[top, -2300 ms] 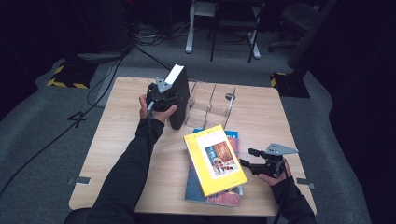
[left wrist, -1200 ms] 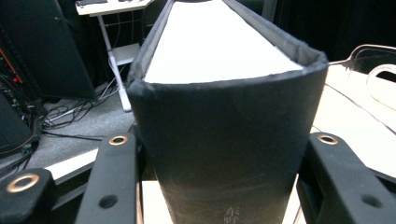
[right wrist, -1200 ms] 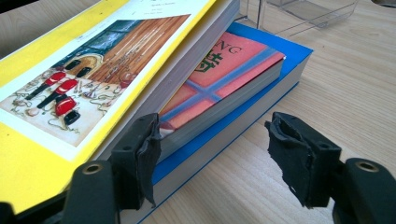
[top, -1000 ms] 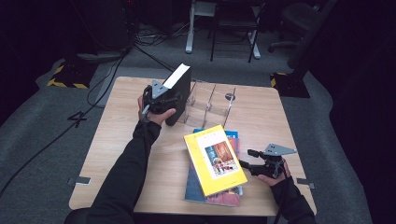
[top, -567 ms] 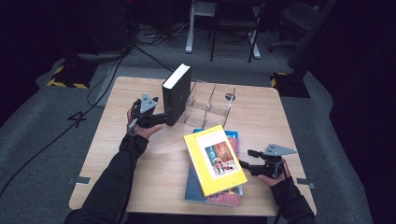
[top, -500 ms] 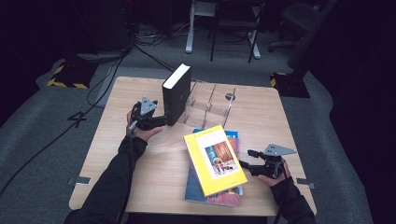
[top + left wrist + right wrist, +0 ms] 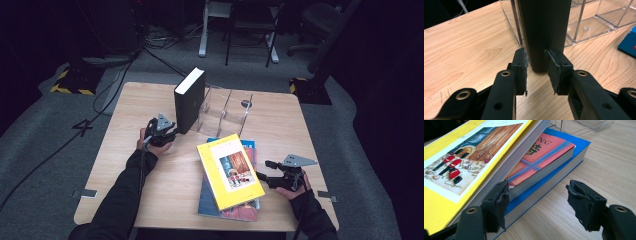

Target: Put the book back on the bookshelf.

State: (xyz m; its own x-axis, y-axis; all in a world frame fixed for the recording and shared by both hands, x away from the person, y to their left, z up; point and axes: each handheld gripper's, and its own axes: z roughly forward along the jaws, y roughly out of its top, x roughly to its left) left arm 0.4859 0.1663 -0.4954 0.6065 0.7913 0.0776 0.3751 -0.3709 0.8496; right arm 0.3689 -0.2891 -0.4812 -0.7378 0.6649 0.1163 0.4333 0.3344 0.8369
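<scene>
Black book (image 7: pixel 189 100): upright near the tabletop's (image 7: pixel 130 115) far edge, against the clear acrylic rack's (image 7: pixel 227 105) left end
Left gripper (image 7: pixel 537 72): fingers have just been closing, now narrowly apart at the book's lower corner, not visibly pressing it
Right gripper (image 7: pixel 536 197): fingers apart beside the blue book's (image 7: pixel 554 173) edge, under the yellow book (image 7: pixel 229 170), near the right front corner
Open room: bare wood along the left edge

Black book (image 7: pixel 189 100) upright beside clear rack (image 7: pixel 226 106)
</scene>
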